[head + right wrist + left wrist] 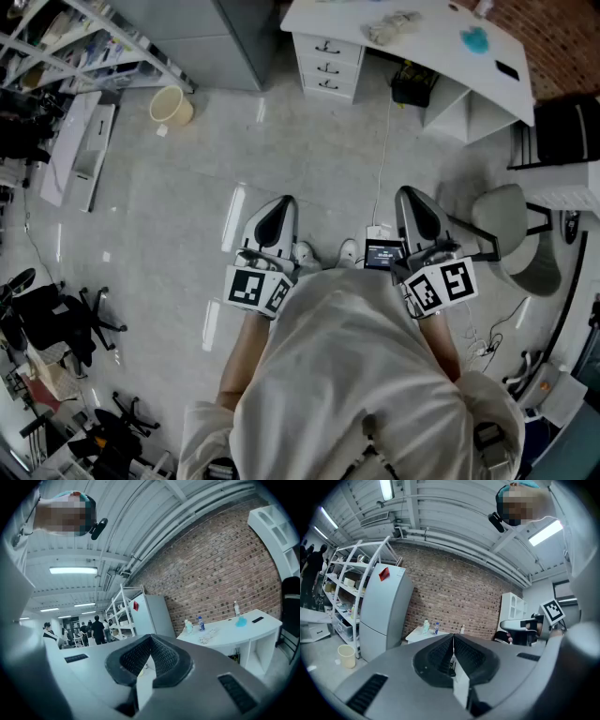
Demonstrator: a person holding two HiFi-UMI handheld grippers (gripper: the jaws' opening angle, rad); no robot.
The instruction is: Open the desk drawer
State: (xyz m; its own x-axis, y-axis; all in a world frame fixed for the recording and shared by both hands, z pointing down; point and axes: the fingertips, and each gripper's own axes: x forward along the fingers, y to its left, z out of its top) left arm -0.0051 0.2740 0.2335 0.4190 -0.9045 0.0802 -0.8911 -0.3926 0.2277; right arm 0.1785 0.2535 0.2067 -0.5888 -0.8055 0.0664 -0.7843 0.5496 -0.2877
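Two closed grippers held level, well short of the white desk (pixel 441 42).
A round cream bucket (pixel 171 106) stands left of the desk. The left gripper (pixel 279 211), smooth grey with ribbed black pads, has its jaws together on nothing. The drawer stack (pixel 328 66), with black handles, sits closed under the desk's left end. The right gripper (pixel 412 202) is likewise closed and empty.

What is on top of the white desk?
On the white desk lie a crumpled pale cloth, a blue object and a small dark flat item; bottles stand at its far edge. Its drawers are shut, so their contents are hidden.
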